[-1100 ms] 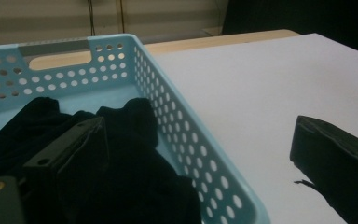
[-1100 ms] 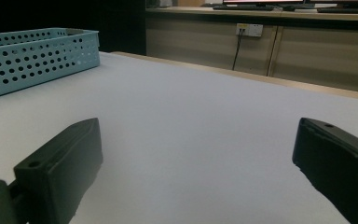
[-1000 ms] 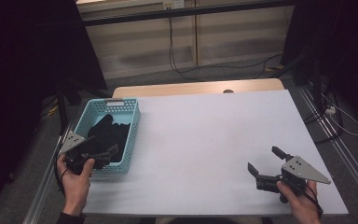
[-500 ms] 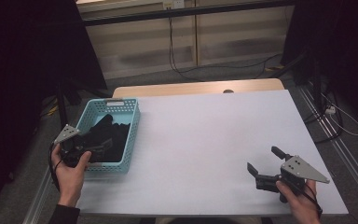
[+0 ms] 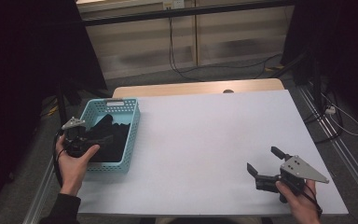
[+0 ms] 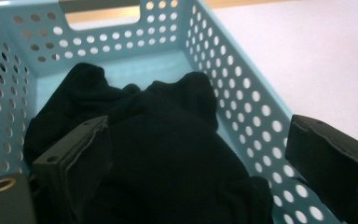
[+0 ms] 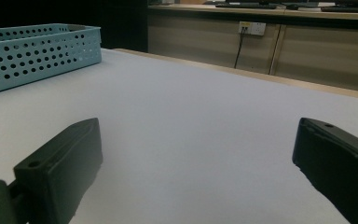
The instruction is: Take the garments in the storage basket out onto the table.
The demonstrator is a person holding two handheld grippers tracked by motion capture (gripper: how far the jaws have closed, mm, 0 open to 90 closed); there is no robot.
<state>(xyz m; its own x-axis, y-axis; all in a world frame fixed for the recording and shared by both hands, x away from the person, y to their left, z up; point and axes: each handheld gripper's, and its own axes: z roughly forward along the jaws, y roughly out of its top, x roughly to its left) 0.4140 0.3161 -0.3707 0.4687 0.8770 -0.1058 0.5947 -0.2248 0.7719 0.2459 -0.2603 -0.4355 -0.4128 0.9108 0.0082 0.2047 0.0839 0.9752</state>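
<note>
At the far left of the high view we note the left gripper (image 5: 103, 140), held in the person's left hand (image 5: 74, 161) at the left edge of the bench (image 5: 205, 140), reaching into the near part of a light blue basket (image 5: 133, 135). The basket has perforated walls and sits on the bench's left side; a heap of black cloth (image 5: 109, 140) lies inside it. In the left gripper view we see the jaws spread wide, one over the cloth (image 6: 168, 154), the other above the basket's right wall (image 6: 242, 116), gripping nothing. The middle of the bench is bare white. At the near right we find the right gripper (image 5: 265, 165) in the person's right hand (image 5: 300, 198), low over the bench, well apart from the basket, pointing leftward. In the right gripper view its jaws stand wide open, the basket (image 7: 37, 51) far off at upper left.
</note>
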